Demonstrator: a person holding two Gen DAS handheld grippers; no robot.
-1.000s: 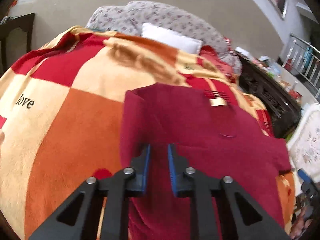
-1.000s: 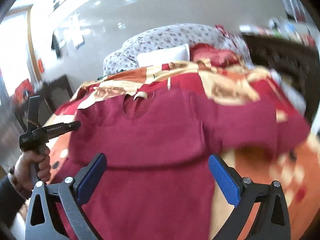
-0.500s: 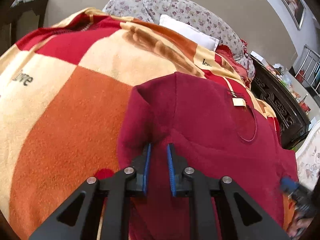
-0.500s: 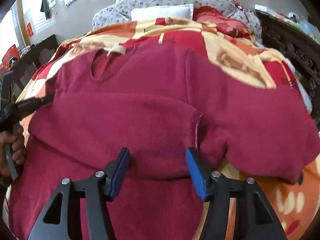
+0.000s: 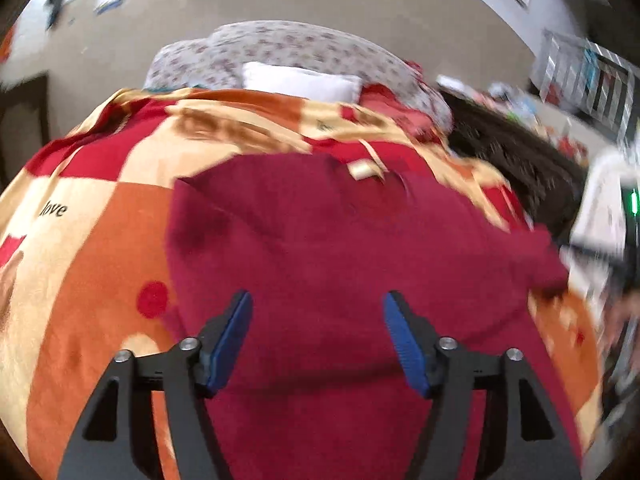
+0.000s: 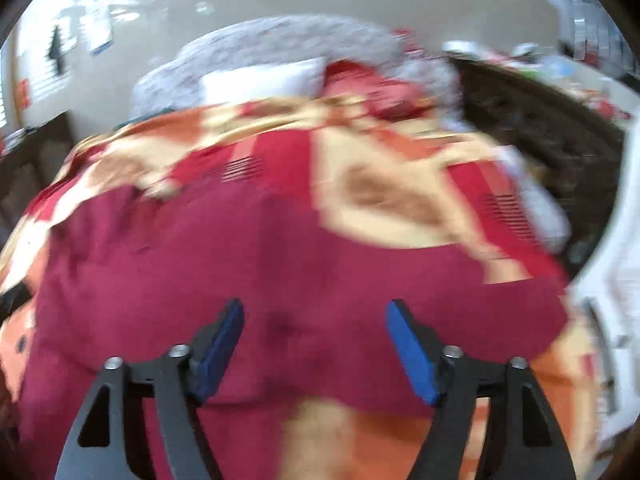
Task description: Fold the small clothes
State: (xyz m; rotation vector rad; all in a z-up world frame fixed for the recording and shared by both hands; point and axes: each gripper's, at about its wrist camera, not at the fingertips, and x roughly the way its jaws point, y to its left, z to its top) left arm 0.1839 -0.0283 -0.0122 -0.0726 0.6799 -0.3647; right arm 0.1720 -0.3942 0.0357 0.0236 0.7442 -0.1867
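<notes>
A dark red long-sleeved top (image 5: 328,240) lies flat on a checked orange, cream and red blanket (image 5: 92,264), its neck with a tan label (image 5: 362,168) at the far side. One sleeve lies folded across the body. My left gripper (image 5: 318,334) is open and empty above the top's near part. In the right wrist view the top (image 6: 280,264) fills the lower middle, with its right sleeve (image 6: 516,312) stretched out to the right. My right gripper (image 6: 314,344) is open and empty just above the cloth. Both views are blurred by motion.
A white pillow (image 5: 300,82) and flowered bedding (image 5: 288,46) lie at the head of the bed. A dark carved wooden cabinet (image 5: 516,160) stands to the right, and a white object (image 6: 600,288) is at the right edge.
My left gripper was shut on the sleeve fold and has opened and drawn back. My right gripper has moved right along the top, still open. Both cameras are swinging.
</notes>
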